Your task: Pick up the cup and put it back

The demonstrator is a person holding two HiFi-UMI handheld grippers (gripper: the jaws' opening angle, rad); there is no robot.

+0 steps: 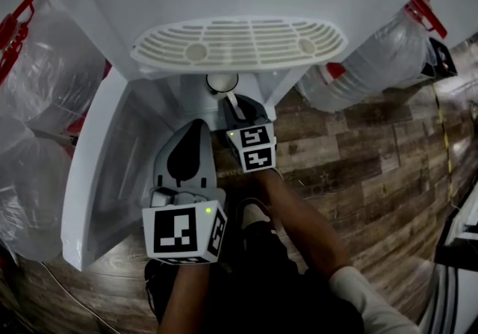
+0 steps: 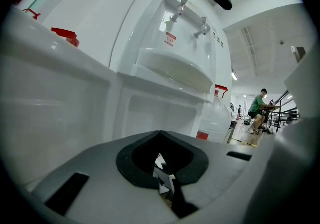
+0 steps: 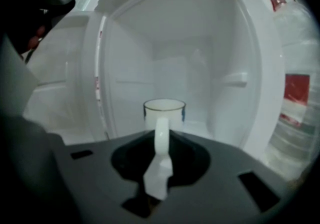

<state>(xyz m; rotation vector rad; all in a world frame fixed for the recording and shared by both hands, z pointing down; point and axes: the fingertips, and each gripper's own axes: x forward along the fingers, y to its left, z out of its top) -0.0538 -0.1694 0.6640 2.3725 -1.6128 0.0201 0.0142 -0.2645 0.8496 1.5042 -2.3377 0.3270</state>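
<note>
Now: right gripper point(image 3: 161, 137) clamped on the handle of the white cup point(image 3: 164, 112). The cup stands upright inside the open lower cabinet of the water dispenser point(image 2: 150, 32). Left gripper point(image 2: 160, 134) clenched, empty, in front of the dispenser.

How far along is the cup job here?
Done: the cabinet door stands open and the right gripper is inside. In hand: its jaws sit tight on the handle of the cup, which stands on the cabinet floor. The left gripper is shut, empty. Left, seemingly: lifting and setting back.
</note>
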